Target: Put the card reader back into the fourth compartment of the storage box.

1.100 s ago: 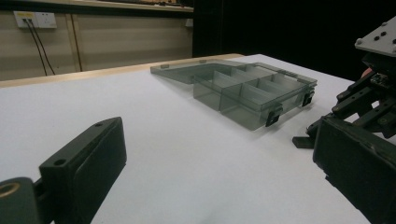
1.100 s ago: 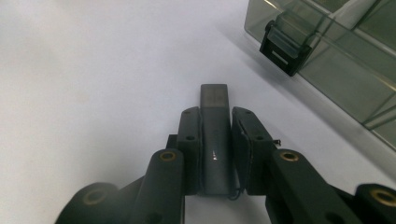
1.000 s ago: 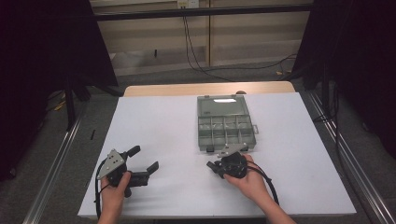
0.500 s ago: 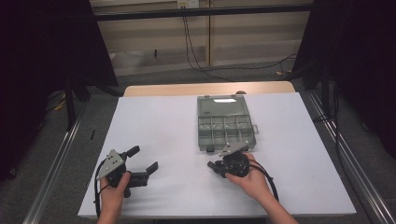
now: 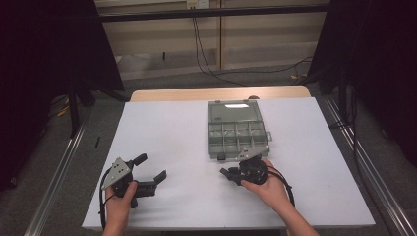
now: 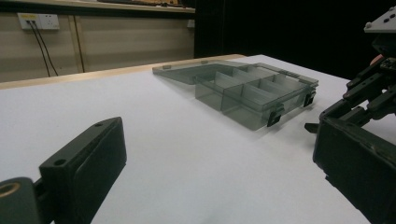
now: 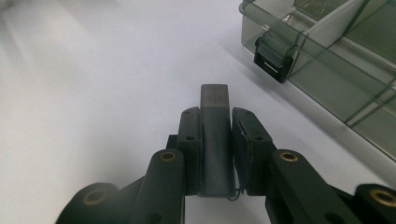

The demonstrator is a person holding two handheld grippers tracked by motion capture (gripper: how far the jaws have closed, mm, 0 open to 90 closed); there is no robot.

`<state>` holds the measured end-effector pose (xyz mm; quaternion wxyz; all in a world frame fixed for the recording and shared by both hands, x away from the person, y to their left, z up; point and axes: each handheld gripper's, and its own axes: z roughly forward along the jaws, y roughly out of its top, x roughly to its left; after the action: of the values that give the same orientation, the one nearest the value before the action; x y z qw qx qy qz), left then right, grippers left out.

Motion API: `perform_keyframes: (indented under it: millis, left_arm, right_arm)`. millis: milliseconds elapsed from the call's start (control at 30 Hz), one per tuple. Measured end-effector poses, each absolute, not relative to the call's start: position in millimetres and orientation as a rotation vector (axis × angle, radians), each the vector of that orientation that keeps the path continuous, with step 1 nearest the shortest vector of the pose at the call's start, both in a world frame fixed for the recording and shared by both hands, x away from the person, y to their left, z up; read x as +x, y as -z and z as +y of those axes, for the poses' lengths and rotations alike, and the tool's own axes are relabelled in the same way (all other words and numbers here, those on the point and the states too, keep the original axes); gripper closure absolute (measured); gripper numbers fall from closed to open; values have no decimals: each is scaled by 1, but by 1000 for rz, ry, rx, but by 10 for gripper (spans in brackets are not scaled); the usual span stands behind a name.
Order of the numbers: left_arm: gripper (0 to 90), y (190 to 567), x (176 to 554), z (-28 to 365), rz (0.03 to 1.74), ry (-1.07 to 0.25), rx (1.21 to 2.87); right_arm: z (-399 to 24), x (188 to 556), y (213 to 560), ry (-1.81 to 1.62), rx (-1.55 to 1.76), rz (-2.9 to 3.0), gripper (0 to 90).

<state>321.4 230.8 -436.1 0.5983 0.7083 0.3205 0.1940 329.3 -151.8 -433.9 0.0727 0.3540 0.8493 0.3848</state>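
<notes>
right gripper view: right gripper (image 7: 215, 140) clamps grey block (image 7: 214, 135) | high view: left gripper (image 5: 150, 169) released

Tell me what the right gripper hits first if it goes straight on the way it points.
Probably nothing: the right gripper, shut on a dark grey flat bar, points over bare white tabletop; the translucent grey compartment box lies beside its line.

A clear grey compartment box (image 5: 237, 132) lies open on the white table (image 5: 162, 128), nearer the far edge and right of centre. Just beside its near edge a hand holds the right gripper (image 5: 231, 174). Near the table's near left corner, the left gripper (image 5: 149, 167) rests with jaws spread apart.
</notes>
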Motion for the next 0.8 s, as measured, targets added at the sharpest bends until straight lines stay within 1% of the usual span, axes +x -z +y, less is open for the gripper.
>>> perform_keyframes:
  millis: [800]
  left_arm:
    - [30, 438, 322, 231, 746, -441, 1646]
  right_arm:
    - [-167, 346, 401, -1158, 1082, 2535, 745]
